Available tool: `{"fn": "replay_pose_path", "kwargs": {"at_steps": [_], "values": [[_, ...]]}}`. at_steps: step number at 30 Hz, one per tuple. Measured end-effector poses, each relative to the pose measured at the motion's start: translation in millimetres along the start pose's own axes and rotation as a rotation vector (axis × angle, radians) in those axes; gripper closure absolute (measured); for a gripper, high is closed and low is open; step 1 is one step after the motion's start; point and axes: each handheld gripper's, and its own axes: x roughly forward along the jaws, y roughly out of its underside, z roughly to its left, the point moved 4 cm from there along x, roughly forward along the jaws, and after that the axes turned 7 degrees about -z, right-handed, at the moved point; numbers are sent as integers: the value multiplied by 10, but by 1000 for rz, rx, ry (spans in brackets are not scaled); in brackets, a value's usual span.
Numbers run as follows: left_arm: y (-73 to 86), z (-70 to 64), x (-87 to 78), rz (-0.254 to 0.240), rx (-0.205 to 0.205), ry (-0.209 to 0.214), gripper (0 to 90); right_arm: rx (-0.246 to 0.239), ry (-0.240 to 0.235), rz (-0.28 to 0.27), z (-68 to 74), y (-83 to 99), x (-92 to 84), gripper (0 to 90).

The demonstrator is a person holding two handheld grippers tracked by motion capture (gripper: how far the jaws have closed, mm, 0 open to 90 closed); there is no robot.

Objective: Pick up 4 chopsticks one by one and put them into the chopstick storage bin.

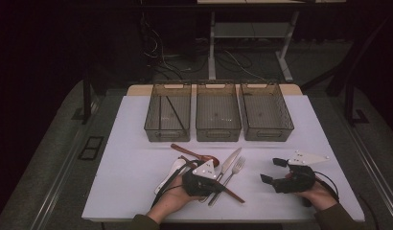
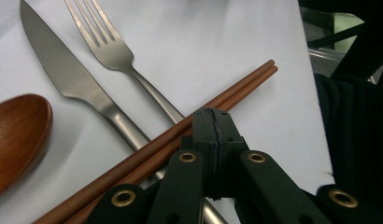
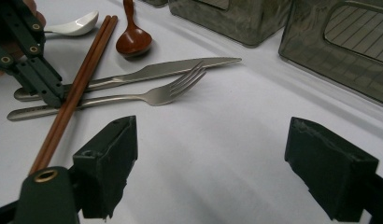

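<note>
— So where are the chopsticks [image 2: 180, 133]?

— Lying slantwise across the handles of the knife [image 2: 73, 79] and the fork [image 2: 119, 56], on the white table [image 1: 132, 167]. The left tool [image 2: 213, 116] has its jaws pressed together right at the chopsticks; whether it pinches them I can't tell.

— And around the chopsticks?

— A wooden spoon [image 2: 17, 135] sits just beside them, a white spoon [image 3: 75, 25] past that. The right tool [image 3: 208, 163] hovers off to the fork's side, jaws spread wide with nothing between. Three grey bins [image 1: 218, 112] stand well beyond.
</note>
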Motion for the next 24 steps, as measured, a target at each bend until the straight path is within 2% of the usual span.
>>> {"fn": "replay_pose_path", "kwargs": {"at_steps": [24], "values": [[-183, 212, 233, -25, -5, -48, 892, -9, -3, 3, 0, 4, -1, 168]]}}
